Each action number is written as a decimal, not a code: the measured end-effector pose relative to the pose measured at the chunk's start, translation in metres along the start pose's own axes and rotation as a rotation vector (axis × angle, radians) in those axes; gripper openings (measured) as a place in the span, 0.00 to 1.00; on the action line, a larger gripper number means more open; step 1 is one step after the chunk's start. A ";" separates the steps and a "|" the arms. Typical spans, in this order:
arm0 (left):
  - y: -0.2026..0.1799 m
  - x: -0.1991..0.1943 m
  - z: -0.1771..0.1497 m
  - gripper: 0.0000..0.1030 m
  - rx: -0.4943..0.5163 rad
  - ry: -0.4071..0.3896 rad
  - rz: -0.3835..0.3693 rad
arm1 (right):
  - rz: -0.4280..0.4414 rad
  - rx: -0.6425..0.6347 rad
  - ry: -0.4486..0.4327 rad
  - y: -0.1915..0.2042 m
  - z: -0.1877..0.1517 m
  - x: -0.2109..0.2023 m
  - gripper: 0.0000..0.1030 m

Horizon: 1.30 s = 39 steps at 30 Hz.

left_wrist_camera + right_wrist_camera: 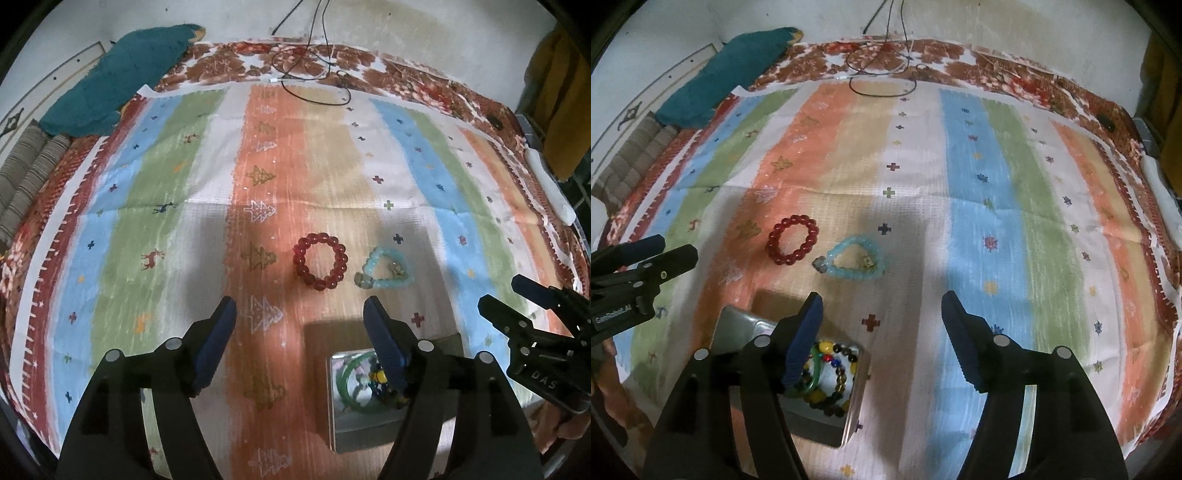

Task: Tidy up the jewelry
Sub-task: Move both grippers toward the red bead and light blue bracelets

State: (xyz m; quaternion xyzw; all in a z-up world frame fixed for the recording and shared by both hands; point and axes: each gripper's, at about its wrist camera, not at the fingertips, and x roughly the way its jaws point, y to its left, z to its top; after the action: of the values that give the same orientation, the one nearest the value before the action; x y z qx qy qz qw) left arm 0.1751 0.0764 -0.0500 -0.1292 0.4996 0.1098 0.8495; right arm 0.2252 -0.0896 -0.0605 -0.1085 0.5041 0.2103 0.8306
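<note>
Two beaded bracelets lying loose on my striped cloth, beside the box

I am holding my left gripper [299,314] and right gripper [881,308] spread, pinching nothing. The round red bracelet [320,261] of glossy beads is lying flat just beside the pale blue bracelet [384,269], pulled roughly triangular. The grey box [849,417], seemingly metal, is holding mixed beads near my fingers on the woven cloth [332,166].
</note>
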 end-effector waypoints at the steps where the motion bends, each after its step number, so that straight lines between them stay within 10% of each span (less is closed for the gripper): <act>1: 0.000 0.003 0.002 0.69 0.001 0.006 0.004 | 0.000 0.003 0.007 -0.001 0.002 0.003 0.65; 39: 0.002 0.086 0.041 0.69 0.044 0.126 0.060 | -0.012 -0.031 0.109 0.002 0.044 0.087 0.66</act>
State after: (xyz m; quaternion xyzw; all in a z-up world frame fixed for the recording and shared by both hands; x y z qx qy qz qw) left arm 0.2490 0.0969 -0.1066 -0.1020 0.5580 0.1159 0.8153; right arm 0.2941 -0.0497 -0.1163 -0.1356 0.5447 0.2066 0.8014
